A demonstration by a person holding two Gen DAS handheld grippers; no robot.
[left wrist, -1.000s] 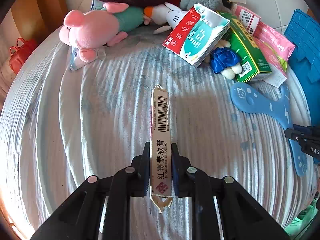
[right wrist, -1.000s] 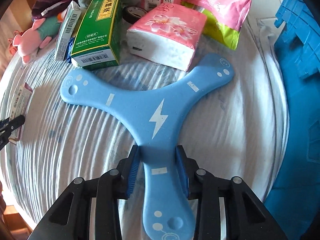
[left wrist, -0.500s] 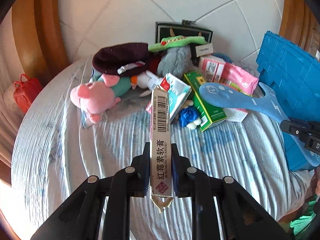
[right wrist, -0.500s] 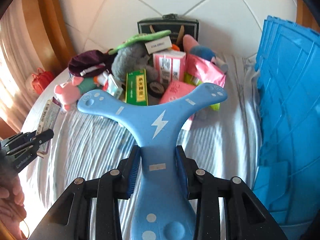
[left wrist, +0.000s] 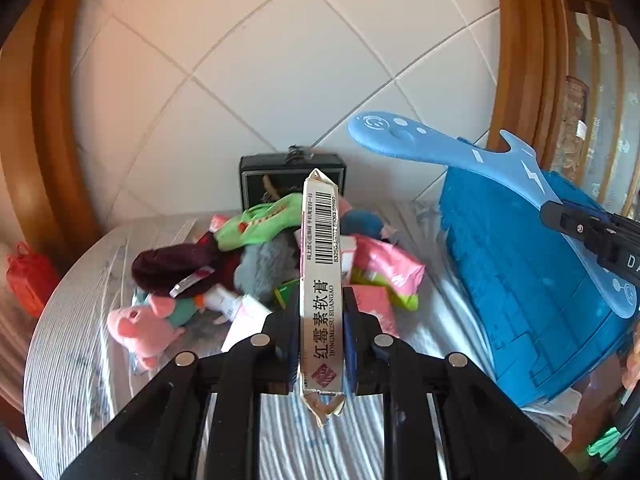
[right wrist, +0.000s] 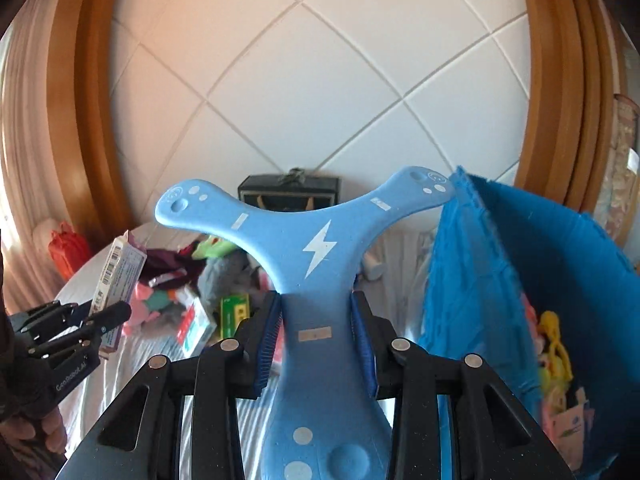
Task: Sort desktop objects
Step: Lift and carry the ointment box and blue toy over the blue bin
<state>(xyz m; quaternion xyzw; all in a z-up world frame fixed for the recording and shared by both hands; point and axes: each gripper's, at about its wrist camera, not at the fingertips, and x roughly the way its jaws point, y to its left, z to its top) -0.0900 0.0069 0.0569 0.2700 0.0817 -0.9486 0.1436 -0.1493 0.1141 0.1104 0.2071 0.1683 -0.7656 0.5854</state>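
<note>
Sorting under way, much clutter point(left wrist: 256, 264) left on table point(left wrist: 80, 320).
Ointment box point(left wrist: 322, 280) is clamped in left gripper point(left wrist: 322, 336), boomerang point(right wrist: 316, 256) in right gripper point(right wrist: 318, 344), beside blue bin point(right wrist: 500, 280).

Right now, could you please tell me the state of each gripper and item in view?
Left gripper: shut on ointment box, held off the table.
Right gripper: shut on boomerang, raised.
Blue crate: open, toys inside.
Pig plush: lying on table.

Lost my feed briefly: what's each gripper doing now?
Left gripper: closed on the ointment box.
Right gripper: closed on the blue boomerang.
</note>
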